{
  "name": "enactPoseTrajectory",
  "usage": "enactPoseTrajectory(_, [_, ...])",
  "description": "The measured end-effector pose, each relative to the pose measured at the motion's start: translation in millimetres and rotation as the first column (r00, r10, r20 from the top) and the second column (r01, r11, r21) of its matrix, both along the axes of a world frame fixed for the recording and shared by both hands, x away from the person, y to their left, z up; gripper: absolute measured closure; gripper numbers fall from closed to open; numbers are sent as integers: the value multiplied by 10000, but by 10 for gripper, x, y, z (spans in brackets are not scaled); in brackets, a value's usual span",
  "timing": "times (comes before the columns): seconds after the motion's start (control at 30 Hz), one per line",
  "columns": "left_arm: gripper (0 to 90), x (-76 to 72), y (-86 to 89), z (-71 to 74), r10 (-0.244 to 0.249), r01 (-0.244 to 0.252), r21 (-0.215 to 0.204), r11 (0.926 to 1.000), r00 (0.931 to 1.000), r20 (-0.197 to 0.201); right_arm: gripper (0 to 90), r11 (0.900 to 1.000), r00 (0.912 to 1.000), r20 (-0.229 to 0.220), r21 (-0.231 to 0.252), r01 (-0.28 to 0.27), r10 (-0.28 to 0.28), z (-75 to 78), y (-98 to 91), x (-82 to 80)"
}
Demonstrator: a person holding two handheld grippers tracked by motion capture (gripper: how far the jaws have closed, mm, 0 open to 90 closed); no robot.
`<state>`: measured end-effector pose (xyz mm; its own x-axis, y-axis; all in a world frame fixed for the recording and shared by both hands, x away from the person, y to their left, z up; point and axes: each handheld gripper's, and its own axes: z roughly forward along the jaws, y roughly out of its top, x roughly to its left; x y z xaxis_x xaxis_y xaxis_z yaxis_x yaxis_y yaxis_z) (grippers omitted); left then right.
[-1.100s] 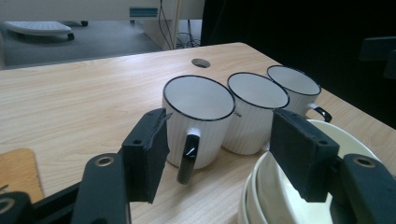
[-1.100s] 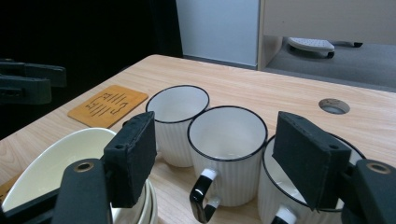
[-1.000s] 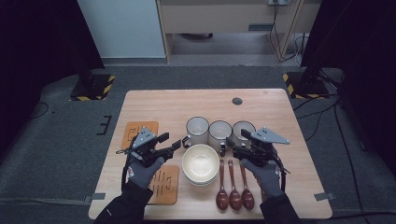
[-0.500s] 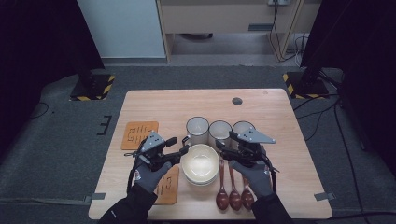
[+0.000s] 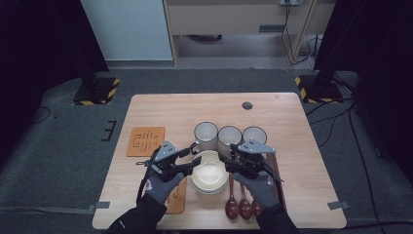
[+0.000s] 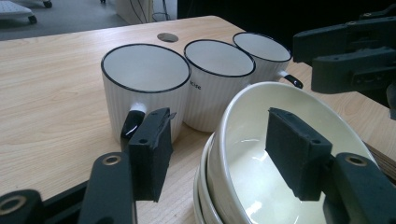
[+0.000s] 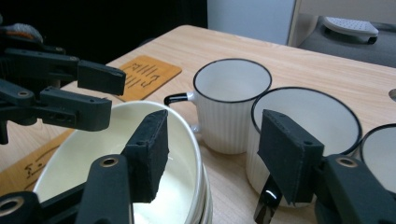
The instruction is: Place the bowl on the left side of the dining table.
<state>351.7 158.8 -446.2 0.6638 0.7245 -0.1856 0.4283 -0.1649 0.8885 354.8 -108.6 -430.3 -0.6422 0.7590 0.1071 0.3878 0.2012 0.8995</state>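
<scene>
Cream bowl's [image 5: 208,172] rim between both jaws

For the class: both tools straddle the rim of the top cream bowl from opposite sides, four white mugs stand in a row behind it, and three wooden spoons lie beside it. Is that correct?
Not quite: there are three mugs, not four, as the high view shows. The left tool and right tool do straddle the top bowl rim, with the spoons beside it.
</scene>
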Motion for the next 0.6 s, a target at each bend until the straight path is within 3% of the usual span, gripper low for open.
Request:
enactPoseTrajectory(0.3, [431, 5, -38, -54, -143, 145, 159, 9998, 9998, -150, 478, 9985, 9989, -359, -426, -331, 316, -140, 17, -8])
enactPoseTrajectory(0.6, [505, 7, -66, -100, -225, 235, 324, 9992, 9992, -321, 560, 9964, 9968, -616, -640, -551, 511, -182, 76, -9])
